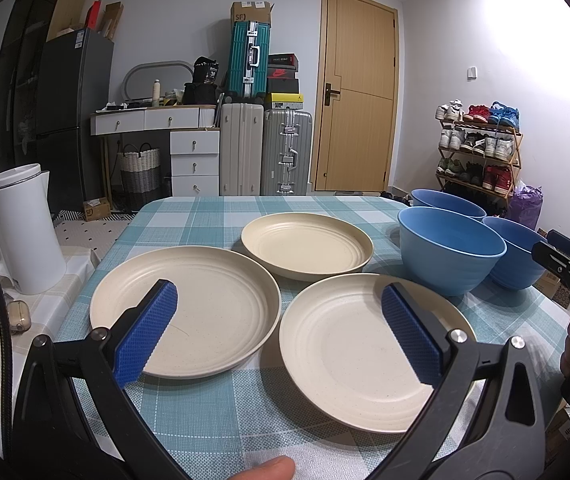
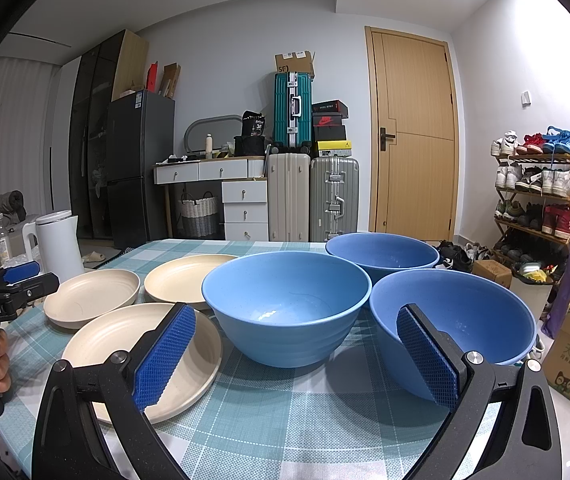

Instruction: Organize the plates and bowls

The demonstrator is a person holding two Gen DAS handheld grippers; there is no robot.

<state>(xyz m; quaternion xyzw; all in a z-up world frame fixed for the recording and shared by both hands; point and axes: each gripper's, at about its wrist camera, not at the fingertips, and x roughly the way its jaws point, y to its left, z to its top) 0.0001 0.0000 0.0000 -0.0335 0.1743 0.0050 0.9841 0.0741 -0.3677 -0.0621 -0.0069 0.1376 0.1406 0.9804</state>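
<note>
Three cream plates (image 1: 185, 312) and three blue bowls (image 2: 285, 304), all separate, none stacked. Plenty of bare tablecloth (image 1: 221, 412) near the front edge. Both claws, left (image 1: 281, 332) and right (image 2: 297, 356), spread wide, gripping nothing.

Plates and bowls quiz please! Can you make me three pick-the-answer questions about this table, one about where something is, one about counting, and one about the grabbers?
1. Where does the white kettle stand?
A. Left of the plates
B. Inside a bowl
C. On the shoe rack

2. How many blue bowls are on the checked tablecloth?
A. One
B. Three
C. Five

3. What are the two grippers doing?
A. Both pinch a plate
B. One holds a bowl
C. Both are open, holding nothing

Answers:
1 A, it stands off to the left of the cream plates.
2 B, three bowls show.
3 C, the left gripper and the right gripper have wide gaps between their blue pads.
</note>
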